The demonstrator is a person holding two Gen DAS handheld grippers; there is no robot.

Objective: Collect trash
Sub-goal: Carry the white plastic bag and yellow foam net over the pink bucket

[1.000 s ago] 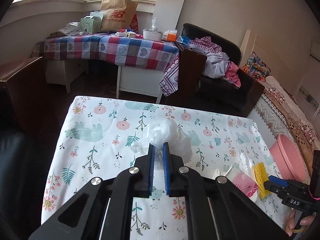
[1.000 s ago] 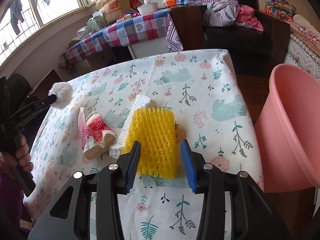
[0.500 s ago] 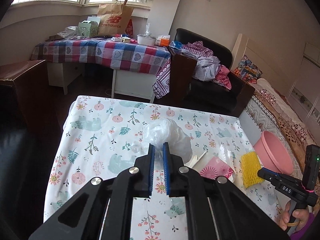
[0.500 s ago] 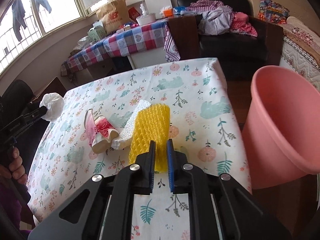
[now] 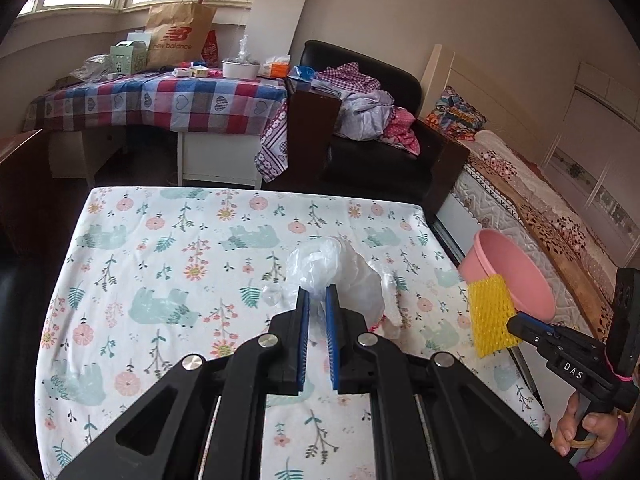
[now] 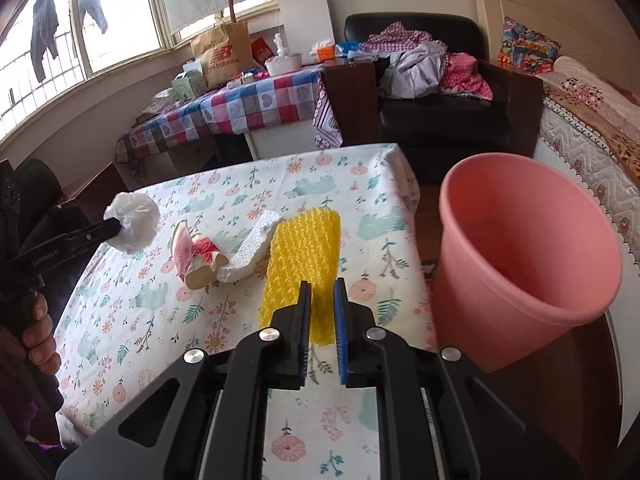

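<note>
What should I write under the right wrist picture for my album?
Right gripper pinching yellow foam netting beside the pink bin, while the left gripper carries a crumpled plastic bag.

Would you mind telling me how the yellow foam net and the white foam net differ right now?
The yellow foam net is bright yellow; the white foam net is white. The yellow one is pinched in the right gripper and lifted; the white one lies loose on the tablecloth, against a crushed cup. The yellow one looks broader; the white one narrower. Both are meshed foam.

Yellow foam net, pink bin, floral tablecloth.
</note>
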